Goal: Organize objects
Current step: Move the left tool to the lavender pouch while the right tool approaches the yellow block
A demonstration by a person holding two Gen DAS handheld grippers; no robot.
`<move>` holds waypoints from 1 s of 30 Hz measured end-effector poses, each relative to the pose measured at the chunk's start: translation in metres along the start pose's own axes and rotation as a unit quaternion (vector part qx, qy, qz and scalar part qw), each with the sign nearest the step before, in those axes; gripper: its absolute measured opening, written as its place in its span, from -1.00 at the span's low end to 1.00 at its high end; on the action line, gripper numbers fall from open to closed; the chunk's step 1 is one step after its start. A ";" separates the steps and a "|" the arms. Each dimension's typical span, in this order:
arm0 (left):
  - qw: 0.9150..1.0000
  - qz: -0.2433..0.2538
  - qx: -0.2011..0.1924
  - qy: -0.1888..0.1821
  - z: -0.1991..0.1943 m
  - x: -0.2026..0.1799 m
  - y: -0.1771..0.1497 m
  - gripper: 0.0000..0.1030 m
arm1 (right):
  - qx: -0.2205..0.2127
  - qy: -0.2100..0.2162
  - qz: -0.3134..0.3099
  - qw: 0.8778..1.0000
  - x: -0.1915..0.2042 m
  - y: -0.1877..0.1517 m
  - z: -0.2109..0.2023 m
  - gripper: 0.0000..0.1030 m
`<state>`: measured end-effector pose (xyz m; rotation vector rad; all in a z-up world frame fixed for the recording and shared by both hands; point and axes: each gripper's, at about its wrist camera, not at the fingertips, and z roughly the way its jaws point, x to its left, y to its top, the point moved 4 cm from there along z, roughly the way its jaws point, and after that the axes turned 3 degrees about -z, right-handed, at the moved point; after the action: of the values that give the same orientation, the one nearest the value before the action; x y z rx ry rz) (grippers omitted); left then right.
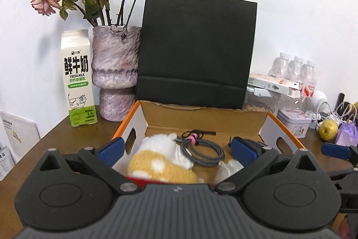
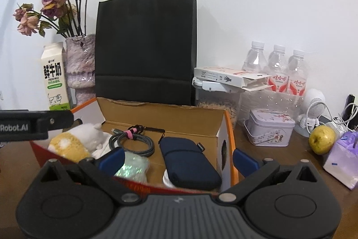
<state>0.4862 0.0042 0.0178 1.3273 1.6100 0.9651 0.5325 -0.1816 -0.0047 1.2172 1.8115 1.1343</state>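
An open cardboard box (image 1: 201, 120) (image 2: 165, 118) with orange-edged sides stands on the brown table. In it lie a white and yellow plush toy (image 1: 161, 156) (image 2: 76, 140), a coiled grey cable (image 1: 201, 151) (image 2: 132, 141), a dark blue pouch (image 2: 188, 160) and a shiny white packet (image 2: 134, 168). My left gripper (image 1: 177, 149) is open and empty, low over the box's near side. My right gripper (image 2: 177, 158) is open and empty, its fingers astride the box's right wall.
Behind the box stand a black paper bag (image 1: 197, 48) (image 2: 145, 48), a vase of dried roses (image 1: 114, 73) and a milk carton (image 1: 77, 77). To the right are water bottles (image 2: 275, 68), a tin (image 2: 268, 127), a green apple (image 2: 322, 139) and a purple packet (image 2: 342, 156).
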 end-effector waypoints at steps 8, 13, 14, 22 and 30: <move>1.000 0.008 0.003 -0.009 -0.032 -0.002 -0.020 1.00 | 0.006 0.001 -0.010 1.000 0.005 -0.019 -0.030 1.00; 1.000 0.018 0.009 -0.012 -0.051 -0.005 -0.035 1.00 | 0.011 0.003 -0.015 1.000 0.010 -0.032 -0.049 1.00; 1.000 0.019 0.010 -0.012 -0.055 -0.006 -0.038 1.00 | 0.012 0.005 -0.015 1.000 0.011 -0.035 -0.053 1.00; 0.999 0.037 0.023 -0.019 -0.084 -0.014 -0.064 1.00 | 0.022 0.010 -0.027 0.999 0.022 -0.054 -0.082 1.00; 0.998 0.043 0.028 -0.025 -0.110 -0.016 -0.080 1.00 | 0.036 0.011 -0.021 0.999 0.024 -0.073 -0.105 1.00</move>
<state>0.3576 -0.0298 -0.0134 1.4585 1.5636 0.9356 0.4062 -0.2031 -0.0313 1.2065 1.9008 1.0700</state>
